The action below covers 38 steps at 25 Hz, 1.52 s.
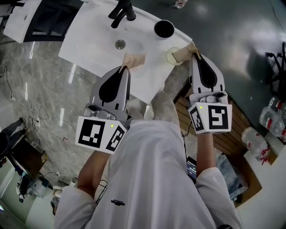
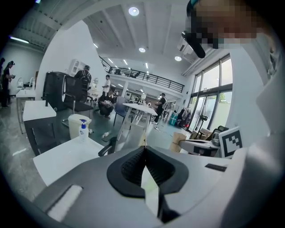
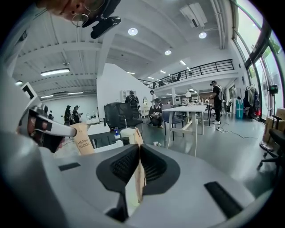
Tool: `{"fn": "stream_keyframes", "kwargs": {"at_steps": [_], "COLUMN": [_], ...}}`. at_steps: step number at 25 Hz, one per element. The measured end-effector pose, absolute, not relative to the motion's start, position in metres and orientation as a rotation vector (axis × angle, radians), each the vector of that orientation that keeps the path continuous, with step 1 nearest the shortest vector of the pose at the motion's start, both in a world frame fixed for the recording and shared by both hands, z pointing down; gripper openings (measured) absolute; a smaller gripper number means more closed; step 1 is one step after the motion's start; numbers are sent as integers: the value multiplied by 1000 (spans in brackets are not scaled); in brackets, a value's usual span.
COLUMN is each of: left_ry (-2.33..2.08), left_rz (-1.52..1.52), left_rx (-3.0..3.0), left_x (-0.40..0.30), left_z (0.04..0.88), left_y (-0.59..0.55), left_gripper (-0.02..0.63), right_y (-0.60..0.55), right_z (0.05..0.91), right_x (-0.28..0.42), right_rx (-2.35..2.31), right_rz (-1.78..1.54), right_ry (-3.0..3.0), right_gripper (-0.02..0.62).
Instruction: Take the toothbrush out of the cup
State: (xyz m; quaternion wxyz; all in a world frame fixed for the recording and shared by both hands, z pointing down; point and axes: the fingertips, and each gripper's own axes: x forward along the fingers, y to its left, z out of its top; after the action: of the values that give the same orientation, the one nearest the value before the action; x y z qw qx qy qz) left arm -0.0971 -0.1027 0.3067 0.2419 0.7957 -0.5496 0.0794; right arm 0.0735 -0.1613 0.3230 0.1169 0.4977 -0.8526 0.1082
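Closest in, the left gripper [image 1: 125, 68] has its jaws pressed together on the near end of a flat brown paper sleeve, the left packet [image 1: 134, 60]. The sleeve sticks out ahead of the tips above the white basin [image 1: 94, 36]. In the right gripper view this sleeve shows print that reads as "tooth brush".

Level with it on the other side, the right gripper [image 1: 195, 53] is likewise clamped shut on a similar sleeve, the right packet [image 1: 182, 54]. That sleeve runs from the jaw tips forward and inward to the pale cup [image 1: 168, 57], which stands at the counter's edge just ahead of those tips. Its far end lies over the cup's mouth. Whether that end is inside the rim or only above it I cannot tell.

I judge the step in hand to be the lift-out on the right side: the grip is made and the sleeve is at the cup. The next move calls for raising the right gripper straight up along the sleeve's length, so the end clears the rim without dragging or tipping the cup. The left gripper is occupied and cannot steady the cup.

Farther ahead of the right tips stands a black cup [image 1: 164, 28]. Beyond the left tips lie the drain [image 1: 120, 44], then the black faucet [image 1: 121, 11].
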Motion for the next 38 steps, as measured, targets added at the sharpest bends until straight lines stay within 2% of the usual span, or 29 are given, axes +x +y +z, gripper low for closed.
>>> {"fn": "stream_keyframes", "kwargs": {"at_steps": [21,38], "left_ry": [-1436,-1445], "left_rz": [296,280], "left_rx": [2116,2153], "left_x": [-77,-73], "left_z": [376,360], "left_y": [-123,-120], "left_gripper": [5,5], "right_y": [-181,-180], "right_z": [438,424], "right_x": [81,93], "right_rx": [1455,1486], "right_rz": [624,658], "right_ry": [-2441,-2425], "right_gripper": [14,28]}}
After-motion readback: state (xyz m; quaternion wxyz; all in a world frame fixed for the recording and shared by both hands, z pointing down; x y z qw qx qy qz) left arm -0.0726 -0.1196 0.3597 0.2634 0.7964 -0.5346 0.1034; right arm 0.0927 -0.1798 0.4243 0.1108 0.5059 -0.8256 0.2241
